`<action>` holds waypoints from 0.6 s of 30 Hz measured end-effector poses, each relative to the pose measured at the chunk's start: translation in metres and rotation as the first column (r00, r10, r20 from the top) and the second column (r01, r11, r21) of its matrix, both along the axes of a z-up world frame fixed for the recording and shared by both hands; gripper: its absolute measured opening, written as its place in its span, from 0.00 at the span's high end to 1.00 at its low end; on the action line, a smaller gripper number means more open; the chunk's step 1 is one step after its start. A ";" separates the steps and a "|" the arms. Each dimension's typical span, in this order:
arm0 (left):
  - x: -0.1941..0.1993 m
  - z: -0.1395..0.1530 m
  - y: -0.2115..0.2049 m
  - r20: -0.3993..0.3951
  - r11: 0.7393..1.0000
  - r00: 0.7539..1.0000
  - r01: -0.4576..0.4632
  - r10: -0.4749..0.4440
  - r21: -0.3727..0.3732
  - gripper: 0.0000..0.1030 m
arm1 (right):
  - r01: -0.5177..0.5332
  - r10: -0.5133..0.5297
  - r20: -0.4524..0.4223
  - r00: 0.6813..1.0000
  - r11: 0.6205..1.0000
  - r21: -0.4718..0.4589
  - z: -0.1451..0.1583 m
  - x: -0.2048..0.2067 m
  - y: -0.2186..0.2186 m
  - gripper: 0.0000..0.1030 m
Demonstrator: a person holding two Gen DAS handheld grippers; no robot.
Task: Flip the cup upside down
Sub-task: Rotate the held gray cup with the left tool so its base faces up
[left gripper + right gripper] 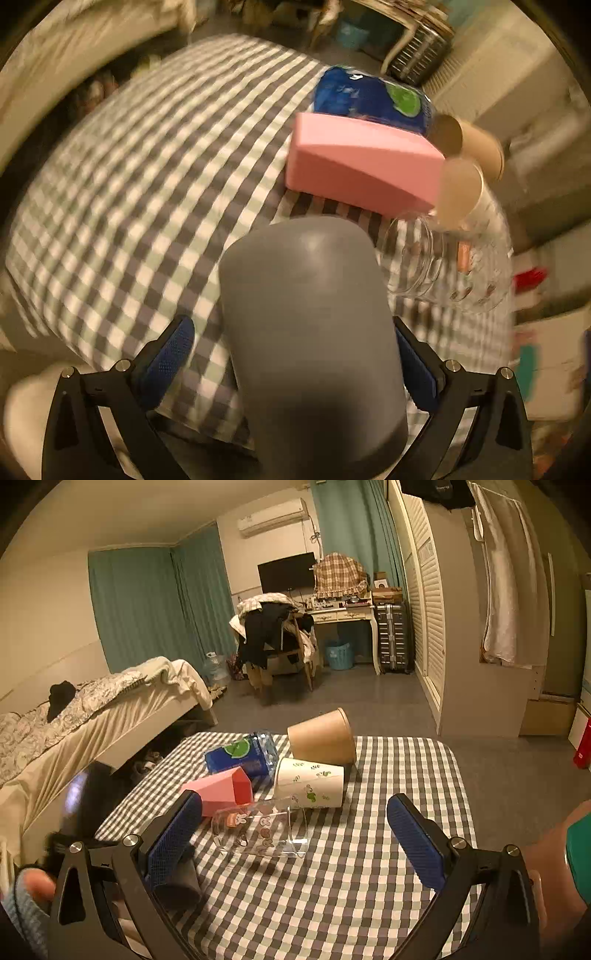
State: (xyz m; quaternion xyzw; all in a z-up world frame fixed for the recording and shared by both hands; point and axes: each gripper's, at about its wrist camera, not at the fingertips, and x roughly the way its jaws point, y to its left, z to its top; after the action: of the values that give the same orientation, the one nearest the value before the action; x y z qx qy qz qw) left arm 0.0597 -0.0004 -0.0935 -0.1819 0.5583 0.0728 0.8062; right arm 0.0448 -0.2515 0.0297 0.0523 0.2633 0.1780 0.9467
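My left gripper (291, 339) holds a grey cup (314, 339) between its blue pads, above the checked table (129, 177); the view is blurred by motion. The left pad stands a little off the cup's side. In the right wrist view the grey cup (177, 882) shows dimly behind my left finger at the table's near left edge. My right gripper (295, 834) is open and empty over the table, facing a clear glass cup (258, 830) lying on its side.
A pink block (354, 162) (218, 794), a blue can (369, 96) (240, 757), a brown paper cup (321, 738) and a white printed paper cup (310, 782) lie beyond the glass. A bed (92, 709) stands left of the table.
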 end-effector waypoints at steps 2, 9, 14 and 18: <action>0.000 -0.002 -0.009 0.001 0.999 1.000 0.016 -0.016 0.035 0.00 | 0.002 -0.002 0.009 1.000 1.000 0.010 0.002 -0.003 -0.005 0.02; -0.005 0.020 -0.023 0.057 0.995 0.995 0.074 -0.077 0.060 0.27 | 0.041 -0.041 0.013 0.999 0.999 0.031 0.005 -0.008 -0.026 0.02; -0.011 0.038 -0.025 0.143 0.991 0.985 0.083 -0.098 0.107 0.29 | 0.053 -0.053 0.009 0.999 0.998 0.032 0.004 -0.009 -0.031 0.02; -0.020 0.049 -0.024 0.274 0.980 0.953 0.079 -0.128 0.185 0.29 | 0.048 -0.049 0.009 0.999 0.999 0.015 0.004 -0.009 -0.027 0.02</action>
State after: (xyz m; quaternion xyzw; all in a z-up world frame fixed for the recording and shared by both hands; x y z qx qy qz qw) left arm 0.0399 -0.0241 -0.0441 -0.0907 0.4370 0.0513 0.8934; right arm 0.0355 -0.2788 0.0333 0.0647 0.2564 0.1571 0.9515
